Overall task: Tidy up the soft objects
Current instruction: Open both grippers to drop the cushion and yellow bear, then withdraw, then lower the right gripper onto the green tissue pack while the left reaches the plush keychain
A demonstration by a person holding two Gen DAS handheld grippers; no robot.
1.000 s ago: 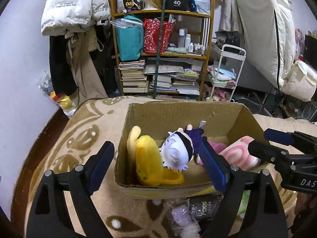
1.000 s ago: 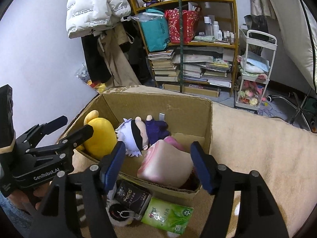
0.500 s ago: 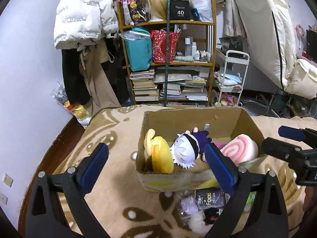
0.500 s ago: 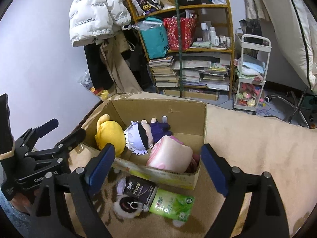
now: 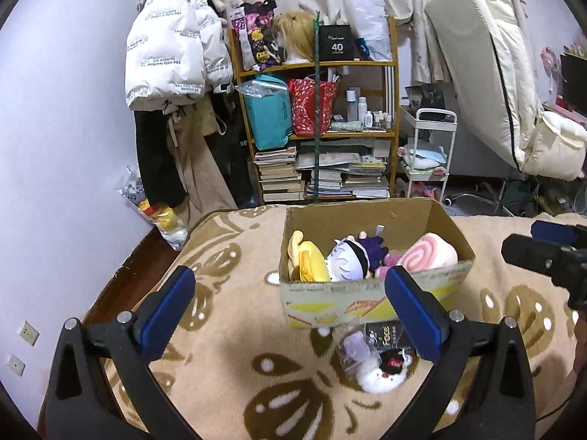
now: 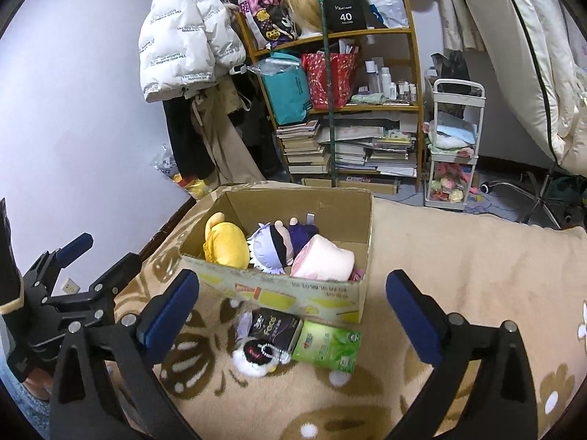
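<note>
Now both jaws opening wide, nothing btwn them: left hand-held gripper and right hand-held gripper hang empty. Near: tissue packs and small plush on blanket, prob next. Beyond: cardboard box w/ plushies packed side by side.

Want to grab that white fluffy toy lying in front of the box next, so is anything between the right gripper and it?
Nothing visible blocks the right gripper, jaws opening and empty. The white toy lies against the black pack.
</note>
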